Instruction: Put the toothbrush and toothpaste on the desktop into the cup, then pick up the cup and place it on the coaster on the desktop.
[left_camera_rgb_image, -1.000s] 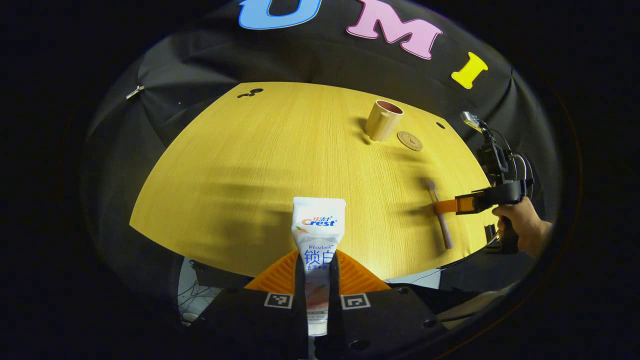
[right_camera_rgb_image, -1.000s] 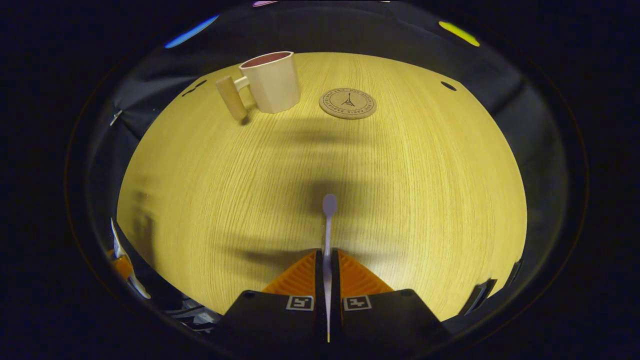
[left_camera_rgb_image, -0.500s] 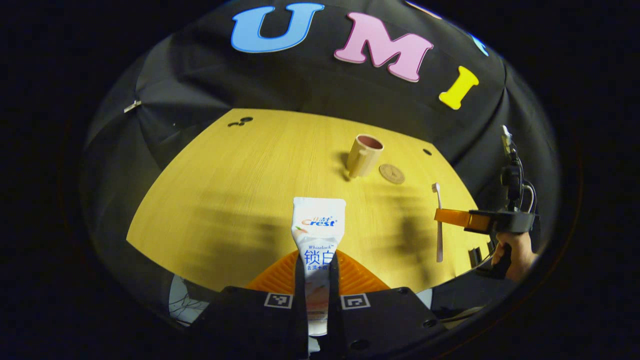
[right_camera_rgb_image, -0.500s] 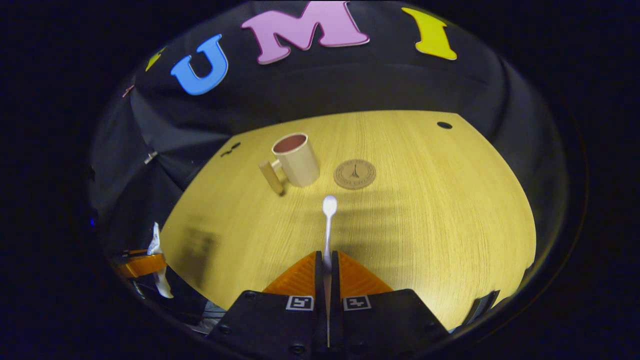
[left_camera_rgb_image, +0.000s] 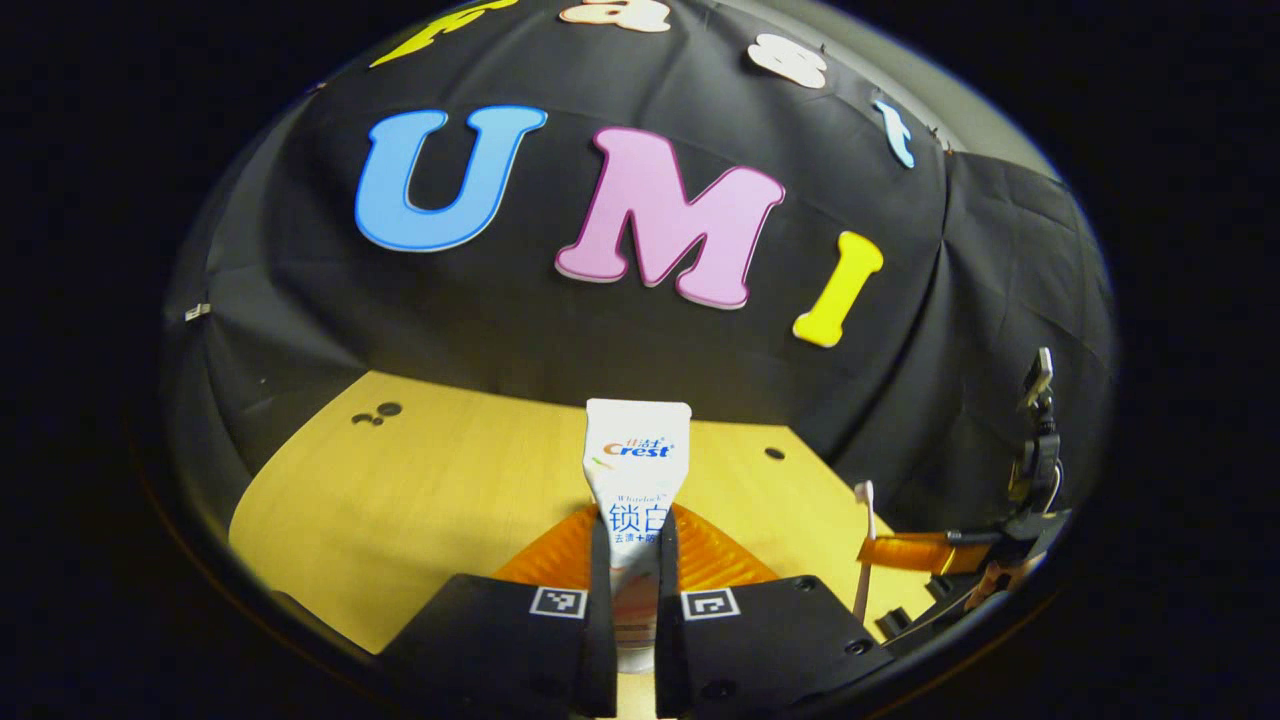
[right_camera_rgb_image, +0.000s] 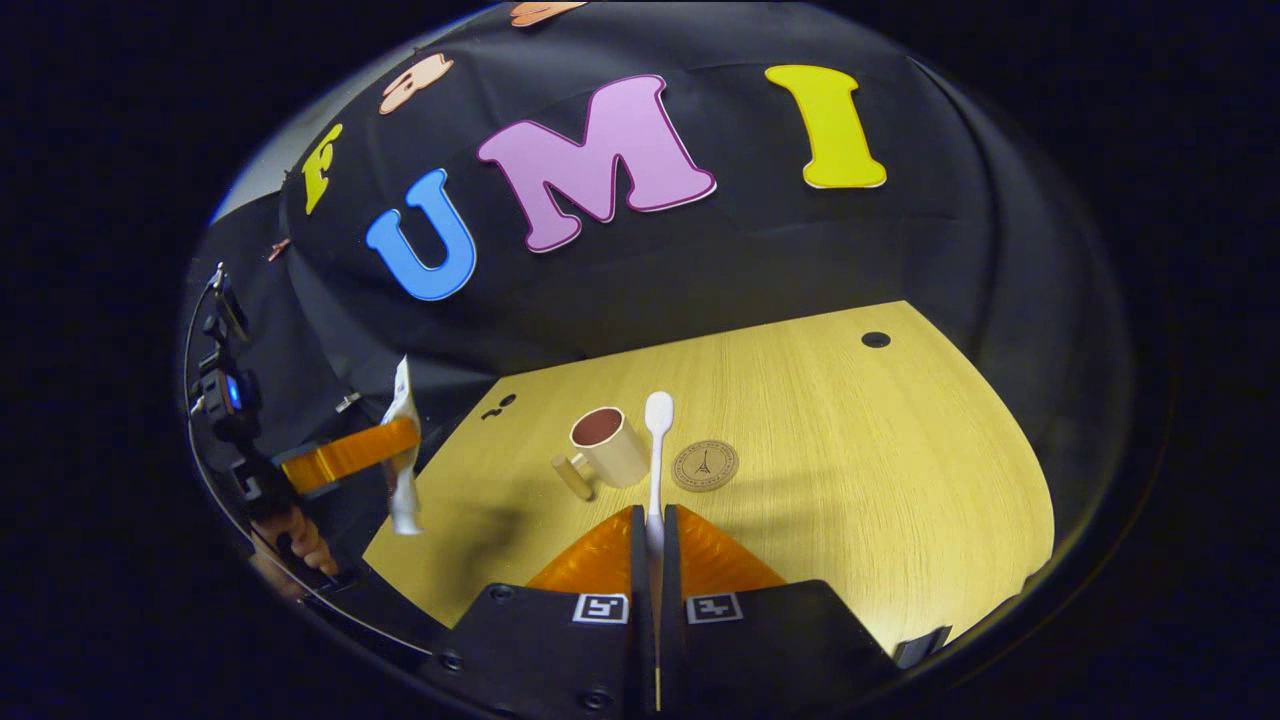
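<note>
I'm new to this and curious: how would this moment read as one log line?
left tongs: shut on toothpaste | right tongs: shut on toothbrush | cup: empty, on desktop beside coaster

Each gripper, left and right, has a black body carrying 2 square black-and-white markers, round screws, and ribbed wedge-shaped fingers.

— What have I got on my feeds?
— A white toothpaste tube, upright, clamped low on its body. A white toothbrush, head up.
— And the desk?
— A cream cup, upright, wooden handle to its left. The round coaster lies flat just beside it, bare.
</note>
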